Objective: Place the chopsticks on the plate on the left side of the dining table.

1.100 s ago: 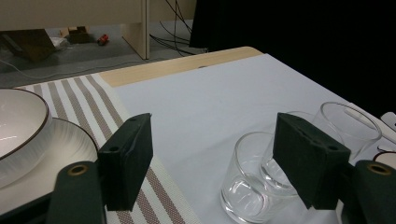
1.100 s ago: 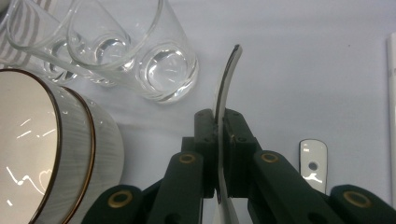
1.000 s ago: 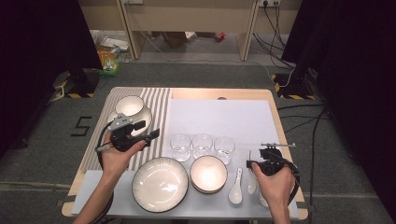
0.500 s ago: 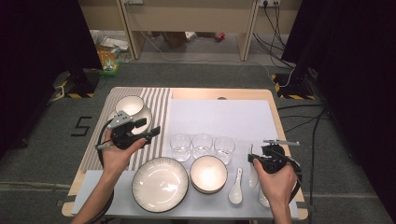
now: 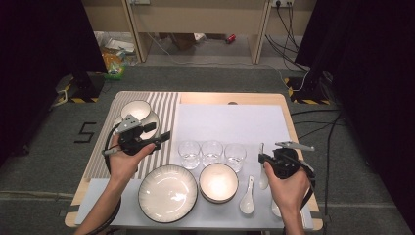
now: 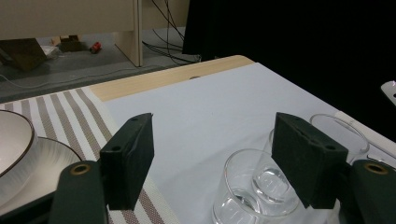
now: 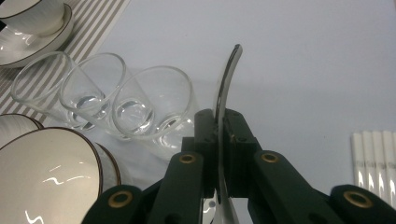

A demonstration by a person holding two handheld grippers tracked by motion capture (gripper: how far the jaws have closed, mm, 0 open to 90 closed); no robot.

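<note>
your right gripper [image 7: 219, 126] has its fingers pinched tight on a metal spoon [image 7: 226, 79], handle sticking up past the tips, over the counter [image 5: 230, 120] by the glasses [image 7: 116, 100]. left gripper [image 6: 215, 158] sits with fingers spread, nothing in them.

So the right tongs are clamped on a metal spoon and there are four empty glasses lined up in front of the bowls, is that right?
Not quite: there are three glasses, not four, as the high view shows. The rest holds: the right tongs are clamped on a metal spoon, and the glasses stand empty in a row in front of the bowls.
</note>
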